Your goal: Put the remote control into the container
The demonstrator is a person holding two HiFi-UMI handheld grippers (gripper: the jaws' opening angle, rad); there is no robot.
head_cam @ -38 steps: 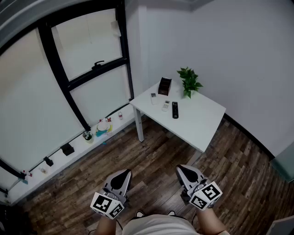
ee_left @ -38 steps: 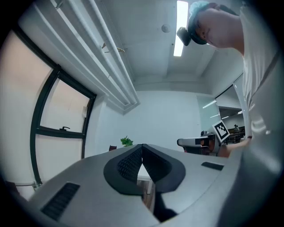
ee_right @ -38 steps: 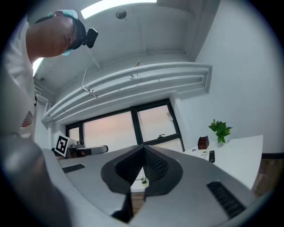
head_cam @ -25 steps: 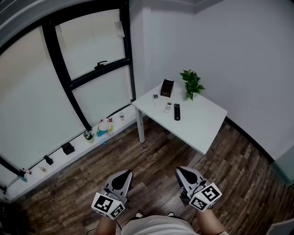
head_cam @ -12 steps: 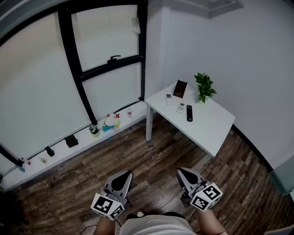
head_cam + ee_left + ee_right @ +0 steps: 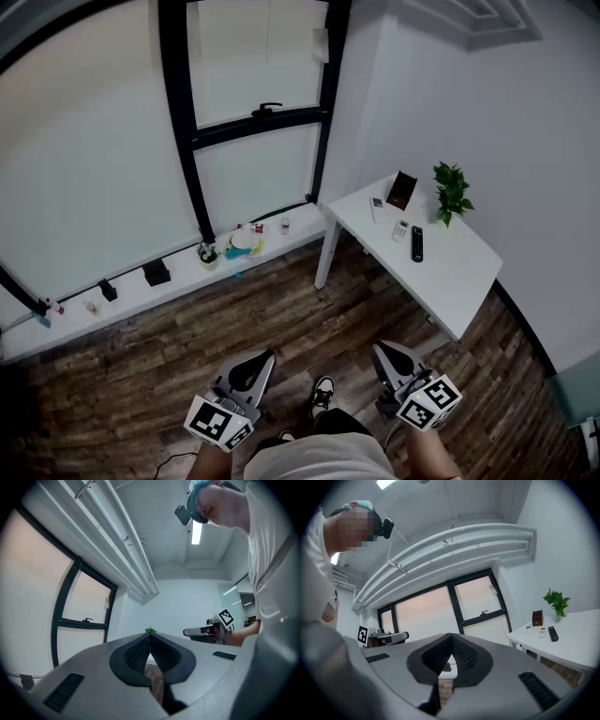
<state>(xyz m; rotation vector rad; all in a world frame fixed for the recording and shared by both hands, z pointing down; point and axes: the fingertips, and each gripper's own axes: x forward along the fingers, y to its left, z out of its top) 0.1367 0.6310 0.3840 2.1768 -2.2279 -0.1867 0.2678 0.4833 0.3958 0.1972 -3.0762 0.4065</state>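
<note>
Container (image 6: 402,190) contents too small

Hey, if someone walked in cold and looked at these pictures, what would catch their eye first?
Most likely the big black-framed window filling the far wall, then the white table in the right corner with a green plant, a brown container and a black remote on it. Low in the head view, the left tongs and right tongs are both shut and empty, far from the table.
</note>
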